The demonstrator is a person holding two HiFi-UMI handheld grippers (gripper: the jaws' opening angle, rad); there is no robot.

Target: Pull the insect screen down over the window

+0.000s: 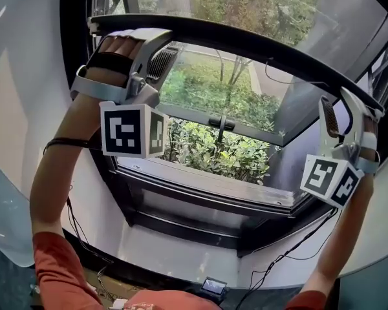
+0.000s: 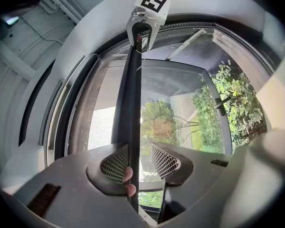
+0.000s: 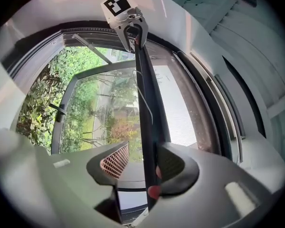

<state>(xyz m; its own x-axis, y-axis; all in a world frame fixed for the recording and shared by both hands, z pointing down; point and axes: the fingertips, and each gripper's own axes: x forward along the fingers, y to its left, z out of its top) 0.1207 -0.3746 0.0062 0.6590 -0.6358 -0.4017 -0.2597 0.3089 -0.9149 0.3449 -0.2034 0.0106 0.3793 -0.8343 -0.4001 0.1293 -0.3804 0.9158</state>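
left gripper (image 2: pixel 138 158) straddles the screen bar (image 1: pixel 246 46) at its left end, jaws wide, one pad touching; right gripper (image 3: pixel 143 164) likewise at the right end. bar sits high across the window (image 1: pixel 204 196).

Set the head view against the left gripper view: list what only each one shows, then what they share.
Head view only: the person's forearms, red sleeves and the window sill. Left gripper view only: daylight between the screen bar and one pad of the left claw. Both: the screen bar, the right claw around it, the bushes outside.
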